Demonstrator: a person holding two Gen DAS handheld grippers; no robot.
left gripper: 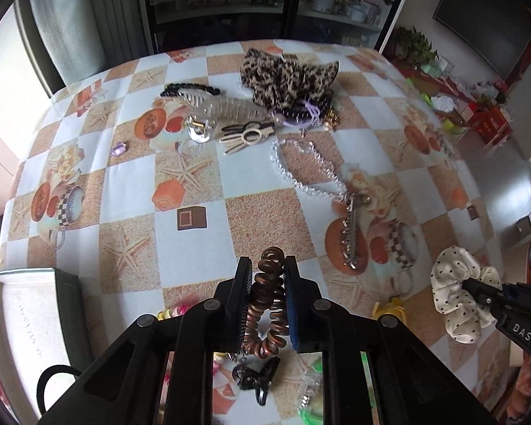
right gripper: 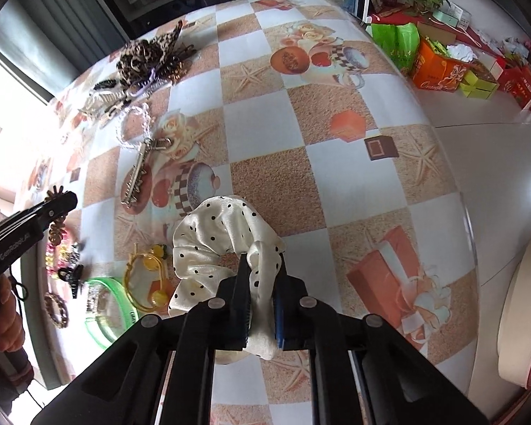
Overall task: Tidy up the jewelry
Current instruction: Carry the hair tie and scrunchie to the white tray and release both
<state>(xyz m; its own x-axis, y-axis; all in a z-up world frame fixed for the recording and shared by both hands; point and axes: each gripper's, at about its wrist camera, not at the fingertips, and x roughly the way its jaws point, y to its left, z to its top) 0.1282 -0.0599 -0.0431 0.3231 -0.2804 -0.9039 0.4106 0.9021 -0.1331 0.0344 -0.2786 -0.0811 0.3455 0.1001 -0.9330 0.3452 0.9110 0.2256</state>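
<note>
My left gripper [left gripper: 267, 265] is shut on a brown spiral hair tie [left gripper: 267, 304] and holds it above the table. My right gripper [right gripper: 262, 262] is shut on a white polka-dot scrunchie [right gripper: 212, 237]; the scrunchie also shows at the right of the left wrist view [left gripper: 453, 294]. A leopard-print scrunchie [left gripper: 286, 74], a clear claw clip [left gripper: 223, 106], a cream clip [left gripper: 246, 136], a clear bead bracelet [left gripper: 301, 166] and a silver barrette [left gripper: 352, 230] lie on the checkered tablecloth [left gripper: 265, 219]. The left gripper shows at the left of the right wrist view [right gripper: 58, 205].
A white box [left gripper: 21, 326] with a dark rim sits at the near left. A black claw clip [right gripper: 70, 276], yellow hair ties [right gripper: 148, 276], a green bangle [right gripper: 113, 304] and colourful small ties [right gripper: 58, 255] lie near the front edge. Boxes and bags [right gripper: 442, 67] stand beyond the table's right side.
</note>
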